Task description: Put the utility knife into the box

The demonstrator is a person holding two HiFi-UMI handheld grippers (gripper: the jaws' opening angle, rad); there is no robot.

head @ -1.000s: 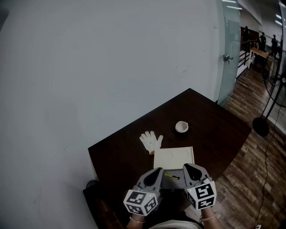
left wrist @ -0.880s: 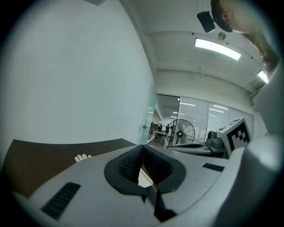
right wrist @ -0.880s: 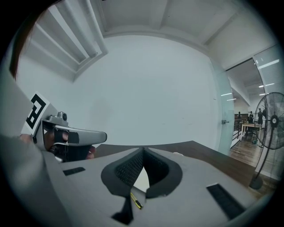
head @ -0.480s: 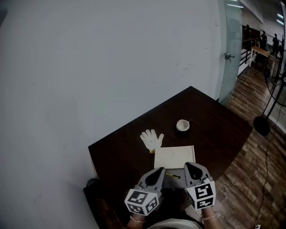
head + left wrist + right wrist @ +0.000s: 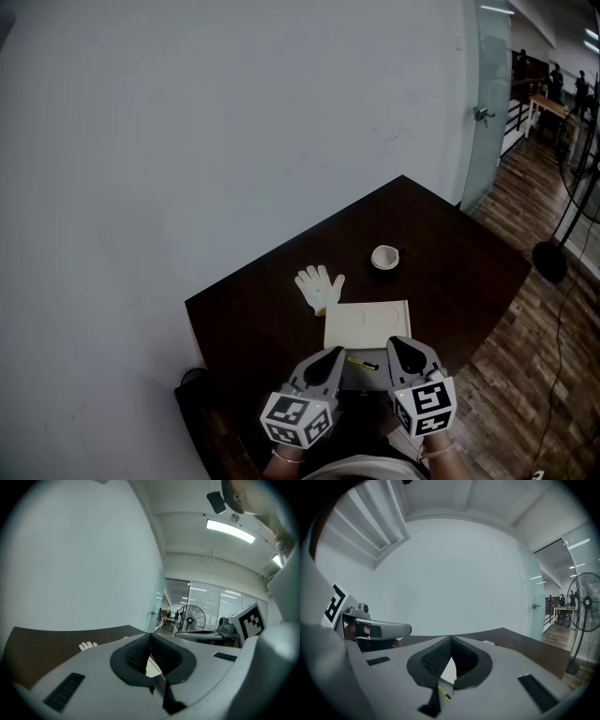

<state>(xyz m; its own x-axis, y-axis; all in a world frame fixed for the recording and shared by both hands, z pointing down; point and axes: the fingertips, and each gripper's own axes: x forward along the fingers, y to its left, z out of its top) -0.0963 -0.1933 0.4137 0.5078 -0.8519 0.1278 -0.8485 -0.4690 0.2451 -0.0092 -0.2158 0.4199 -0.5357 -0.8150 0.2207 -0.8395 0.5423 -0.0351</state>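
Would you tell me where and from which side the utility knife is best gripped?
Probably mid-handle, from above, with the jaws across its narrow width: the utility knife lies flat, a slim bar along the near edge of the box.

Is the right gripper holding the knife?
No: the right gripper has its jaws closed on nothing, and the knife lies loose beyond them.

Utility knife (image 5: 362, 363) at box (image 5: 367, 324)'s near edge

Overhead, two low views; shared table (image 5: 441, 286)
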